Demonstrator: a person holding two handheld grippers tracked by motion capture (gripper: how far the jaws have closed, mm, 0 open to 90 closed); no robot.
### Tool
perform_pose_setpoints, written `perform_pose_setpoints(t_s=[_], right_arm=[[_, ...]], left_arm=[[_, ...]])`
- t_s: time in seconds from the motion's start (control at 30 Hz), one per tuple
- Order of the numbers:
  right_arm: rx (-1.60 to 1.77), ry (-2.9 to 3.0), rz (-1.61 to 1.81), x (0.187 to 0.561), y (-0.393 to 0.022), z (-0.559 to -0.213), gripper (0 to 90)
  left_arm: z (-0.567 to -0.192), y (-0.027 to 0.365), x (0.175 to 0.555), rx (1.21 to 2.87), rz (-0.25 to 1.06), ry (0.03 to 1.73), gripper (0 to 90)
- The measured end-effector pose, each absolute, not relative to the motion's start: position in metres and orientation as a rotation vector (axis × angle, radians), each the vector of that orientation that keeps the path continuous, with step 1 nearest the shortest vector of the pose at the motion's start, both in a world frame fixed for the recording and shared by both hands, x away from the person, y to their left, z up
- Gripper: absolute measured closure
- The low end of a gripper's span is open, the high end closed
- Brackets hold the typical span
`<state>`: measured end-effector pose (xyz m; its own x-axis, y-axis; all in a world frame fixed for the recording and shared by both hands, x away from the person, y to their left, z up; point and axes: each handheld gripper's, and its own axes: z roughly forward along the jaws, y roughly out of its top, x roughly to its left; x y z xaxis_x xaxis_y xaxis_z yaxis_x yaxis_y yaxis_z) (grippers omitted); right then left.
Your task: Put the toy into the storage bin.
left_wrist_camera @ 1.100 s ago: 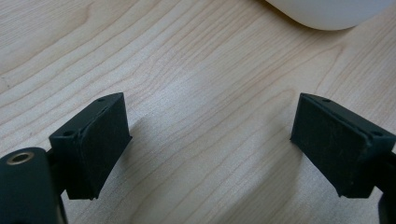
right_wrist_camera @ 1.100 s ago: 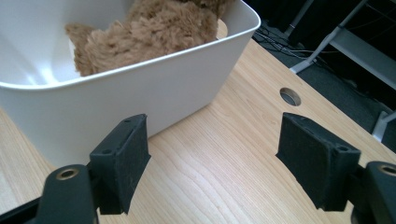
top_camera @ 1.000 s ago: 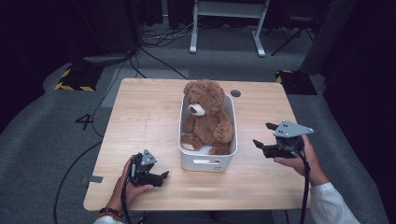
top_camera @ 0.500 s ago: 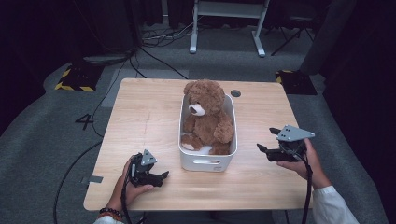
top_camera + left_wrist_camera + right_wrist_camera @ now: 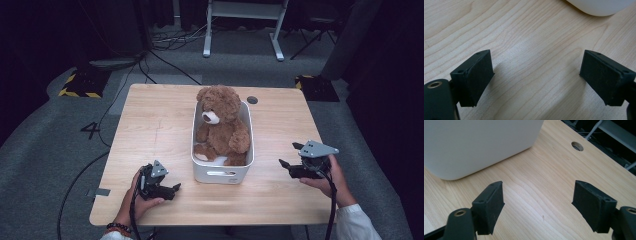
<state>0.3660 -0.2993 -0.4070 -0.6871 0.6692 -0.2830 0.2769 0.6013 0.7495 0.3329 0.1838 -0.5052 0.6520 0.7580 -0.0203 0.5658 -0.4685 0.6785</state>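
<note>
Counts first: you have one teddy bear (image 5: 222, 125), one white bin (image 5: 220, 172), one wooden table (image 5: 150, 125) and two hand-held grippers. Taking the bin as your landmark, the bear sits inside it, brown, upright, head toward the far end and leaning over the far rim, paws and feet down inside the walls. Nothing else shows in the bin.

Your left gripper (image 5: 176, 188) rests low on the tabletop to the left of the bin's near corner, its jaws spread wide with only bare wood between them; in the left gripper view (image 5: 536, 75) a curved white corner of the bin (image 5: 599, 6) lies just ahead. Your right gripper (image 5: 289, 156) is held to the right of the bin, well apart from its wall, jaws likewise spread and holding nothing; in the right gripper view (image 5: 537, 202) the bin's wall (image 5: 479, 145) rises ahead on the left.

Beyond the bin's far right corner a round cable hole (image 5: 252, 100) is cut in the table. Around the table lies grey carpet (image 5: 45, 150), with cables (image 5: 165, 55) and a white frame (image 5: 242, 25) in the dark behind.
</note>
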Motion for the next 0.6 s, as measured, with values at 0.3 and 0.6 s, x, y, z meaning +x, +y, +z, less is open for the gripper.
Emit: perform_pose_setpoints(t_s=[0.3,0.6], right_arm=[[0.783,2.291,0.934,0.364,-0.310,-0.421,25.2],[0.807,2.316,0.904,0.360,-0.320,-0.435,25.1]], left_arm=[[-0.505,0.184,0.333,2.204,0.375,1.023,11.4],[-0.505,0.184,0.333,2.203,0.372,1.022,11.4]])
